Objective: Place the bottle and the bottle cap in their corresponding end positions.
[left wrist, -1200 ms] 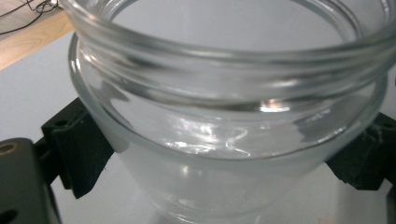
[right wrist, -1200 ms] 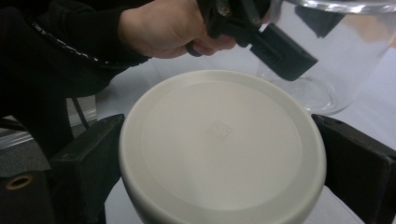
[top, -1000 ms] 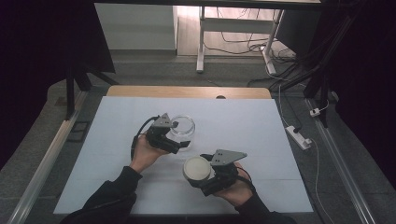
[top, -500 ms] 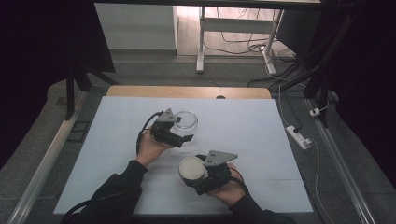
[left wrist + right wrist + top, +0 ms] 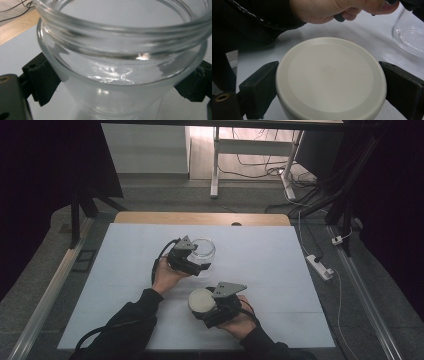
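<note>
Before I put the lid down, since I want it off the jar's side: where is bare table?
The white table is bare right of the glass jar and right gripper, out to its right edge, and along the far left. It is crowded mid-table, around the left gripper and the lid.

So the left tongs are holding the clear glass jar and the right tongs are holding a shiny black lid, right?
Not quite. The lid is not shiny black: the right gripper view shows a round, cream-white, matte lid between the jaws of the right tongs. The rest is right: the left tongs do hold the clear glass jar, with a jaw on each side of it.
</note>
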The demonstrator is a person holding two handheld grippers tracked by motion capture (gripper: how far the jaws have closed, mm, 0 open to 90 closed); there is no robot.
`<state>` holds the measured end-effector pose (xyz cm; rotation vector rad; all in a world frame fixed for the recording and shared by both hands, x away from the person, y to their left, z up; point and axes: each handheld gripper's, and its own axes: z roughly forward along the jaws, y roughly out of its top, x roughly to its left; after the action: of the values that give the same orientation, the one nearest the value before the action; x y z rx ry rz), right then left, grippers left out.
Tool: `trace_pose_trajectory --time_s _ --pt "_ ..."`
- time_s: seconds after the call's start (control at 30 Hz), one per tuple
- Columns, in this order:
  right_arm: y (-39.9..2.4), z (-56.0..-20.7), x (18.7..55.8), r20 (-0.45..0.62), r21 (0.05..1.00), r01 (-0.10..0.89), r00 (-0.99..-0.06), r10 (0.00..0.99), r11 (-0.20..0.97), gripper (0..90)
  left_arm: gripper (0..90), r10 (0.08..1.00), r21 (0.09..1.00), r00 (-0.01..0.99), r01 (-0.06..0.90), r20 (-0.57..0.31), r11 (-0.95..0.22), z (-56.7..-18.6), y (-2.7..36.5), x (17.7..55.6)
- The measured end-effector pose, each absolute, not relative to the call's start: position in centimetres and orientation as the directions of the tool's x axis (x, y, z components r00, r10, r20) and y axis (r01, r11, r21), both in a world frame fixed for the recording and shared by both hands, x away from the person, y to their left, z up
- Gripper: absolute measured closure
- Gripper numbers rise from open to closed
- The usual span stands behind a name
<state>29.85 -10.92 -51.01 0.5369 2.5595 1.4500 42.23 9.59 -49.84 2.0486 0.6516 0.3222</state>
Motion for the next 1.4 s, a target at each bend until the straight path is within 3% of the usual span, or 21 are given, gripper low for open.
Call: trace_pose_trajectory --time_s 0.63,1.4 --pt "-10.5 -53.6 31.5 0.038 0.786 0.280 -0.912 0.410 0.551 7.0 7.5 0.577 0.837 0.816 0.346 -0.045 -0.424 -51.5 9.4 43.2" --pt "-9.6 -54.1 32.0 0.038 0.716 0.307 -0.914 0.404 0.627 6.9 7.3 0.563 0.817 0.826 0.337 -0.017 -0.469 -52.4 9.1 43.3"
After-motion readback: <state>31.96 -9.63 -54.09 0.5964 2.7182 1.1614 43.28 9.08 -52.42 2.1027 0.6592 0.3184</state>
